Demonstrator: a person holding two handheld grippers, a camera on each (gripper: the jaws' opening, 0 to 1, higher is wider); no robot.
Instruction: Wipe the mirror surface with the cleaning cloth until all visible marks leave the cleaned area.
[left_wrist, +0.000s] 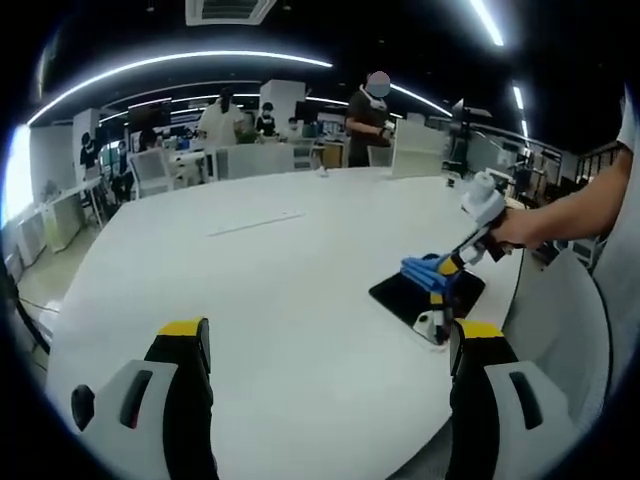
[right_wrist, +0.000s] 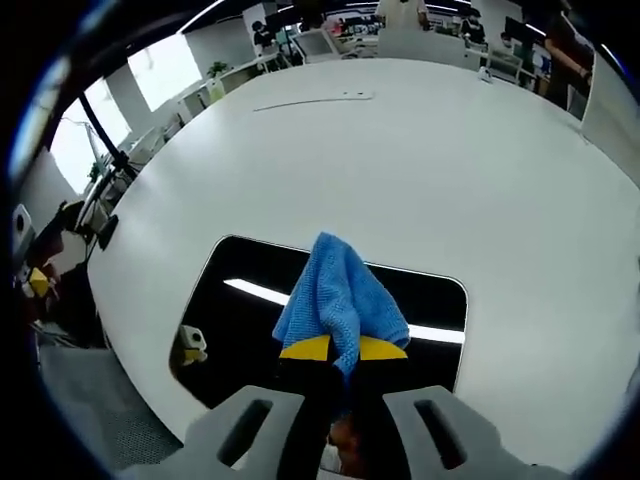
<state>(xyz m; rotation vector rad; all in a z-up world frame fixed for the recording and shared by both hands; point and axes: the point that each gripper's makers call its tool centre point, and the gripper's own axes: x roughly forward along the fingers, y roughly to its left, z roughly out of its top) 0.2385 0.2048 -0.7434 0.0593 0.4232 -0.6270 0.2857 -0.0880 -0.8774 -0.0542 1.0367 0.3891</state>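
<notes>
the right tongs (right_wrist: 345, 352) grip a bunched blue cloth (right_wrist: 340, 295), pressing it onto the dark mirror (right_wrist: 235, 310) lying flat on the white tabletop (right_wrist: 400, 160) for wiping, while the left tongs (left_wrist: 330, 345) hover released at nine o'clock.

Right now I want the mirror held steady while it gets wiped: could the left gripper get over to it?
Probably yes. The left gripper stands open and empty above bare table, nothing between it and the mirror. The right gripper and blue cloth occupy its middle.
</notes>
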